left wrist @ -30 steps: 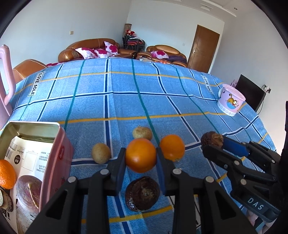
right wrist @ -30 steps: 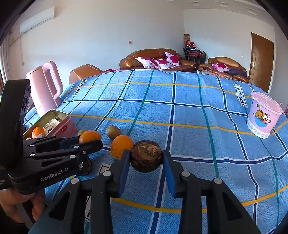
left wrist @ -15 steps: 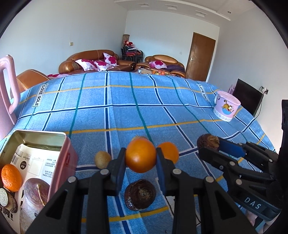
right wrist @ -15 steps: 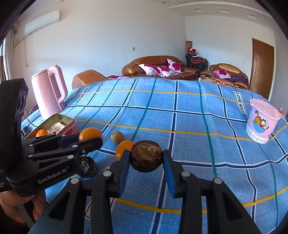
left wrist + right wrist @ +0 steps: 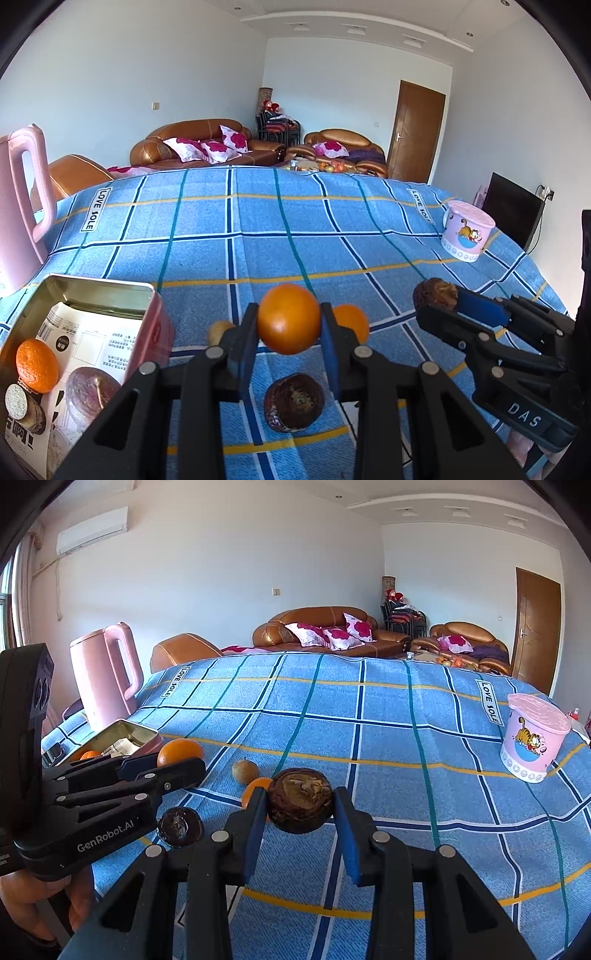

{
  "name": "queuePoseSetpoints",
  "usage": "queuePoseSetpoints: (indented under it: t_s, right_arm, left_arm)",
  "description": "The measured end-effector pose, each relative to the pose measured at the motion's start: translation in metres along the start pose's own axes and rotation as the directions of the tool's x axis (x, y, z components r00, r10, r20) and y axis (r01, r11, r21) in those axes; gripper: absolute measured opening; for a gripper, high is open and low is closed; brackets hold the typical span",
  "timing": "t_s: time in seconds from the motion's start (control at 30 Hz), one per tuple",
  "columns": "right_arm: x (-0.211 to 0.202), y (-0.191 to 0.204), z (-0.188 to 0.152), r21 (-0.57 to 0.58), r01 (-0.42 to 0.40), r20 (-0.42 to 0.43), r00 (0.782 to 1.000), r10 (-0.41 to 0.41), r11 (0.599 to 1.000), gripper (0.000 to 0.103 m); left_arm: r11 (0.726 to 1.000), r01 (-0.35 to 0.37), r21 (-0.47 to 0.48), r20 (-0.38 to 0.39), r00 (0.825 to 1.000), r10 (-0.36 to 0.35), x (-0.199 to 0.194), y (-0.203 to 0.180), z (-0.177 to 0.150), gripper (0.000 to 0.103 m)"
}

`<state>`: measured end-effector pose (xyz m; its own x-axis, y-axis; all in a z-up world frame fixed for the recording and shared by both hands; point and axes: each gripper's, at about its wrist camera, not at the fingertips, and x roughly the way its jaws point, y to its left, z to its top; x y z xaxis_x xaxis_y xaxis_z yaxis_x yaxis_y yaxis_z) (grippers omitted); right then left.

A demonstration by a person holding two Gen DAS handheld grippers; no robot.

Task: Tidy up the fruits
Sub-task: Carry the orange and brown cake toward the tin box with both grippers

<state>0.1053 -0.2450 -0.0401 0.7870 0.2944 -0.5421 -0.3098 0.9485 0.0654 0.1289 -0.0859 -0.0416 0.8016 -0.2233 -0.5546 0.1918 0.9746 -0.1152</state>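
Orange (image 5: 289,323) higher above cloth (image 5: 258,251)

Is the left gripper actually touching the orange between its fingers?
Touching. The left wrist view shows the left gripper with both fingers pressed against the sides of the orange, which hangs clear above the blue tablecloth.

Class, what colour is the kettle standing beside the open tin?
Pink. The kettle shows best in the right wrist view, behind the tin.

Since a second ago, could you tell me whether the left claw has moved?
Yes: the left claw, gripping its orange, has risen away from the dark fruit on the cloth.
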Motion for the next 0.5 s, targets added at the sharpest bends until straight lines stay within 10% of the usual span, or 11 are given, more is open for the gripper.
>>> queuePoseSetpoints:
  t_s: [0.5]
  right_arm:
    - [-0.011,-0.001,-0.001,-0.003,-0.001,0.061,0.998,0.001,1.000,0.039]
  left_arm:
    - [0.999,-0.034,0.031,0.064,0.997,0.032,-0.011,-0.007,-0.001,0.033]
